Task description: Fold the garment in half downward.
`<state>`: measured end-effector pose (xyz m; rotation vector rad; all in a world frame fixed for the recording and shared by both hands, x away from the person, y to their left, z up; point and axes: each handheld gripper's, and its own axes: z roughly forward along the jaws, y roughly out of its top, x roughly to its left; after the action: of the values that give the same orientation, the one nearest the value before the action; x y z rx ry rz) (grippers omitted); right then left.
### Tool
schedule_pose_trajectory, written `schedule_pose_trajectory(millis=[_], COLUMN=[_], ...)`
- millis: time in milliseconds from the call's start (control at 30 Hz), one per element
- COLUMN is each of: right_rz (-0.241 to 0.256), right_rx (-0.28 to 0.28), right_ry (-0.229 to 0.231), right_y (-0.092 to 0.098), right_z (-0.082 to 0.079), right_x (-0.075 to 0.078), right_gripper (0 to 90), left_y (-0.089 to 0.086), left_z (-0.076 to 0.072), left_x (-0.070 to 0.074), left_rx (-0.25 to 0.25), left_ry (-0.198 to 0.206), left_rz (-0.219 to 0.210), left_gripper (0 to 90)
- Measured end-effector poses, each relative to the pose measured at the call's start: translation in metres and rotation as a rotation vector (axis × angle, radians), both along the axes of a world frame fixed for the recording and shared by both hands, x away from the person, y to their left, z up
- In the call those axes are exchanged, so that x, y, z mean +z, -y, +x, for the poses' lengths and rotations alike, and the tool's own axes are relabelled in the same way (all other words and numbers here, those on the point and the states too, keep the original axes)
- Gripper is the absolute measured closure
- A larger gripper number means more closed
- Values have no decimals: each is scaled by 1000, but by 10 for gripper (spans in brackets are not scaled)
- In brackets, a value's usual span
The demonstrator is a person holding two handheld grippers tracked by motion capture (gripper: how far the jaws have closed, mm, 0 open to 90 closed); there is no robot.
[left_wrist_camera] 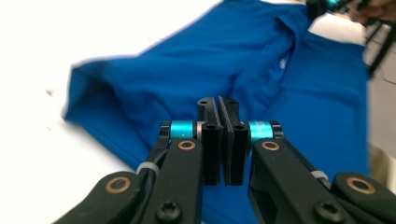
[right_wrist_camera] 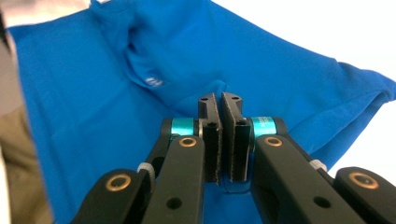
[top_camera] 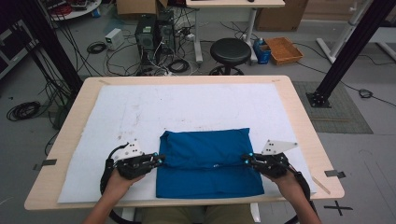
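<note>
A blue shirt (top_camera: 208,163) lies folded into a rectangle on the white mat (top_camera: 140,112), near the table's front edge. A crease runs across its middle between the two grippers. My left gripper (top_camera: 160,160) sits at the shirt's left edge, jaws pressed together on the cloth (left_wrist_camera: 187,60). My right gripper (top_camera: 245,158) sits at the right edge, jaws likewise closed, with the cloth (right_wrist_camera: 233,56) bunching up toward their tips. The left gripper view has its own gripper (left_wrist_camera: 219,105) shut low over the fabric. The right gripper (right_wrist_camera: 220,100) looks the same in its own view. A small white logo (right_wrist_camera: 152,81) shows near the collar.
The mat covers most of the wooden table (top_camera: 299,116), bare beyond the shirt. Behind the table stand a black stool (top_camera: 230,51), computer towers (top_camera: 154,32) with cables, and a cardboard tray (top_camera: 283,50). Black frame posts (top_camera: 348,51) rise at both sides.
</note>
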<state>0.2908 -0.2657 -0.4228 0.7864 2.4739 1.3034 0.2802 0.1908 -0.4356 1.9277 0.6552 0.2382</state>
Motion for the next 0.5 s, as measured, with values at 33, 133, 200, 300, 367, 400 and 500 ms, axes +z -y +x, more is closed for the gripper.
schedule_pose_trajectory(millis=[33, 133, 200, 300, 367, 400, 500], right_rz=[0, 3, 10, 70, 119, 128, 106], right_rx=[8, 67, 83, 65, 17, -9, -80], right_ry=[-7, -64, -97, -80, -63, -59, -58], right_y=[2, 4, 3, 4, 4, 3, -2], right_z=[-4, -9, -12, -13, -11, -10, -3], right_x=[-1, -9, -12, -6, 0, 1, 0], right_gripper=[871, 851, 708, 640, 642, 655, 664], left_y=[-1, -2, 3, 15, 24, 30, 51], left_z=[-3, -6, -5, -5, -2, 2, 15], left_x=[-1, -4, -1, 5, 8, 9, 7], left_rx=[-5, 20, 61, 82, 73, 70, 56], left_ry=[-8, -36, -45, -21, -6, -14, -59], left_rz=[11, -6, -17, -20, -24, -29, -35], left_gripper=[875, 839, 718, 612, 597, 586, 563])
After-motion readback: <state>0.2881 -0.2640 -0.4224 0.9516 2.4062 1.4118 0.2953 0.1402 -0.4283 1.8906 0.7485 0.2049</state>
